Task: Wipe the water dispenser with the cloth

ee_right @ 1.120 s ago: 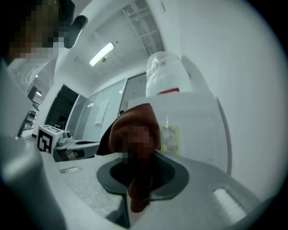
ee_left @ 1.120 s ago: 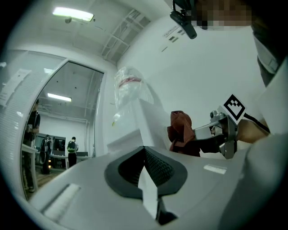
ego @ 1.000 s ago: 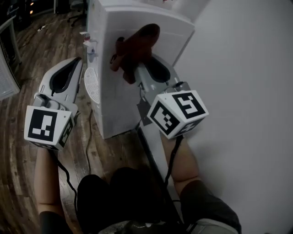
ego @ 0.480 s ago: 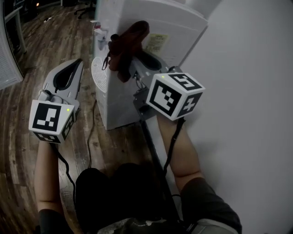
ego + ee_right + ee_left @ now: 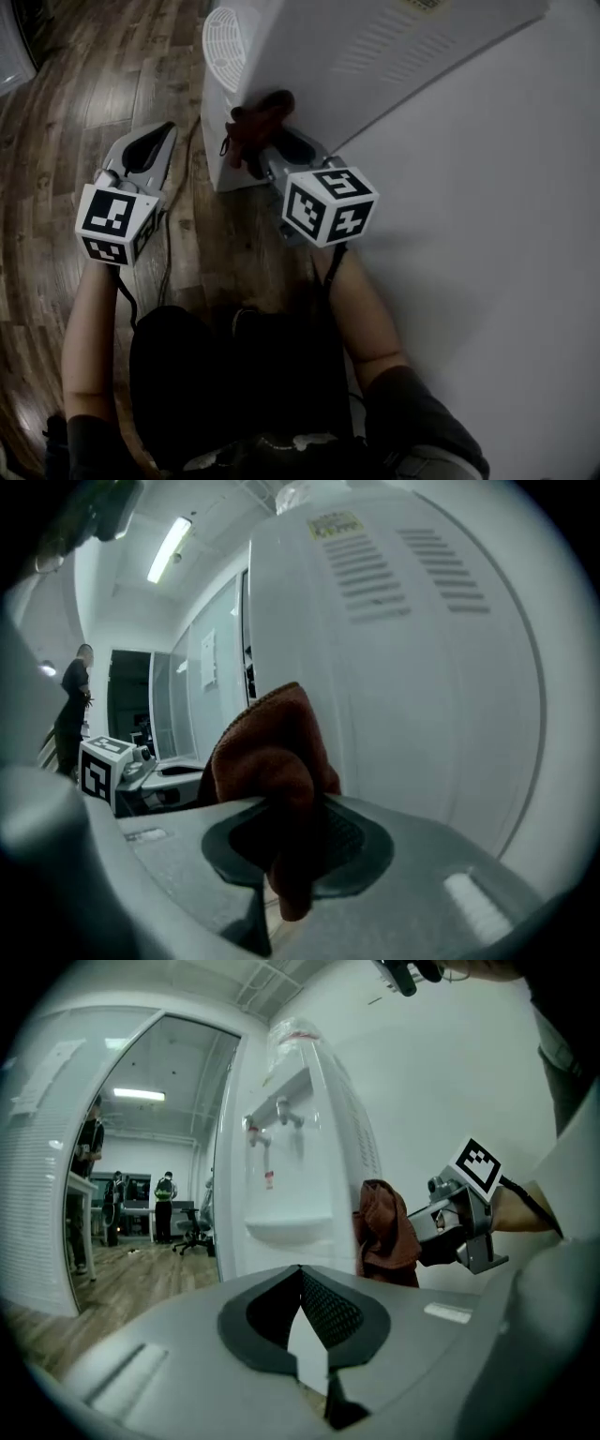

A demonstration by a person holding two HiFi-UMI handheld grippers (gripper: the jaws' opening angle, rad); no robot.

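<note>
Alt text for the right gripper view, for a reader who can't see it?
The right gripper is shut on a bunched reddish-brown cloth, held beside the vented panel of the white water dispenser. A person stands at far left.

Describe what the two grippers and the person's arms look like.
The left gripper and right gripper have grey bodies with black textured pads. Each carries a white cube with black square markers and trails a black cable. The person wears dark sleeves.

Water dispenser [image 5: 375,56] directly ahead; open wooden floor [image 5: 56,112] leftward.
</note>
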